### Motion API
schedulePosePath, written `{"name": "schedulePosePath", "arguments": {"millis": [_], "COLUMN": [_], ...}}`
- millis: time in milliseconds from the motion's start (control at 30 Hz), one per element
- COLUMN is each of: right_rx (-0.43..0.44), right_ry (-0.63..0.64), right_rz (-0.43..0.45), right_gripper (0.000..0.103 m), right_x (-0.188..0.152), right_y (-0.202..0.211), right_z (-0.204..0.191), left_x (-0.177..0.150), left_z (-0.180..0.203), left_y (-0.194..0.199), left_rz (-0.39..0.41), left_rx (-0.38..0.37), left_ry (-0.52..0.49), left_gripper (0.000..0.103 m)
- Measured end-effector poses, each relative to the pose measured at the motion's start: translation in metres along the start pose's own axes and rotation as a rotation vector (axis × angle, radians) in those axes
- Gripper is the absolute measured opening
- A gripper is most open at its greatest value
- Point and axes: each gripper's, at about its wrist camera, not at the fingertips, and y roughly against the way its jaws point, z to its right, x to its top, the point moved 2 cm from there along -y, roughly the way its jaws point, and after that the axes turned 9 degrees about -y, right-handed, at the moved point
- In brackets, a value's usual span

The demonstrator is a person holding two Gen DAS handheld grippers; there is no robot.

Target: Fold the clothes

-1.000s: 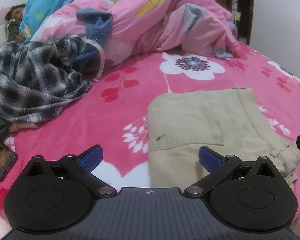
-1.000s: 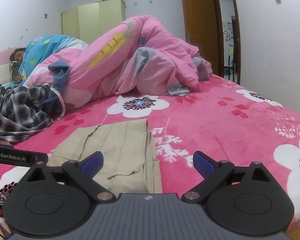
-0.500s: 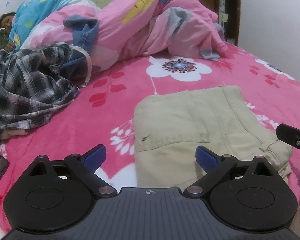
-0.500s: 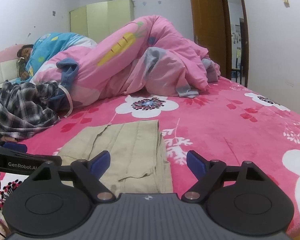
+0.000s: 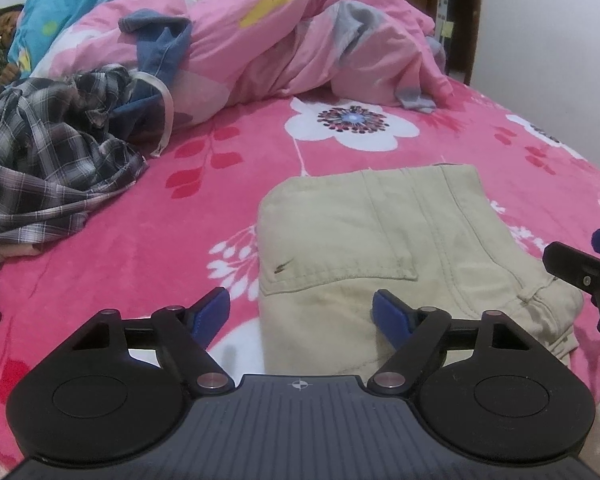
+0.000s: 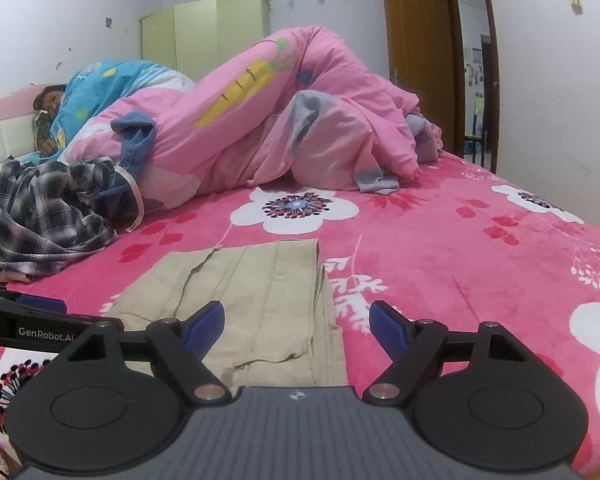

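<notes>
Both jaw pairs narrowing since earlier: our left gripper (image 5: 301, 312) and right gripper (image 6: 296, 320) closing, nothing pinched yet. Folded beige cotton trousers (image 5: 384, 248) just ahead, between tongs; we judge near-edge grab next.

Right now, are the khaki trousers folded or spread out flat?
Folded. The khaki trousers lie as a compact rectangle on the pink bedspread, back pocket up, with stacked layers showing along the right edge in the right wrist view.

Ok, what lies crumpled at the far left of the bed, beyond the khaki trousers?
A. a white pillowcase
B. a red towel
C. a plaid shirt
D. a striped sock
C: a dark plaid shirt lies bunched on the pink blanket, left of the folded khaki trousers.
</notes>
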Motion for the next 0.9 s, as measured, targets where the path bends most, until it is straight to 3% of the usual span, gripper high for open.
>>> {"name": "schedulePosePath", "arguments": {"millis": [733, 900], "right_rx": [-0.027, -0.024], "right_ry": [-0.005, 0.005], "right_rz": [0.0, 0.016], "right_gripper": [0.067, 0.059], "right_x": [0.0003, 0.0033], "right_y": [-0.0055, -0.0032], "right_z": [0.0077, 0.0075], "left_x": [-0.0013, -0.0021], "left_z": [0.006, 0.0078], "left_y": [-0.0067, -0.0067], "left_rz": [-0.022, -0.015], "left_rx": [-0.015, -0.017], "left_ry": [-0.008, -0.021], "left_gripper": [0.077, 0.077]}}
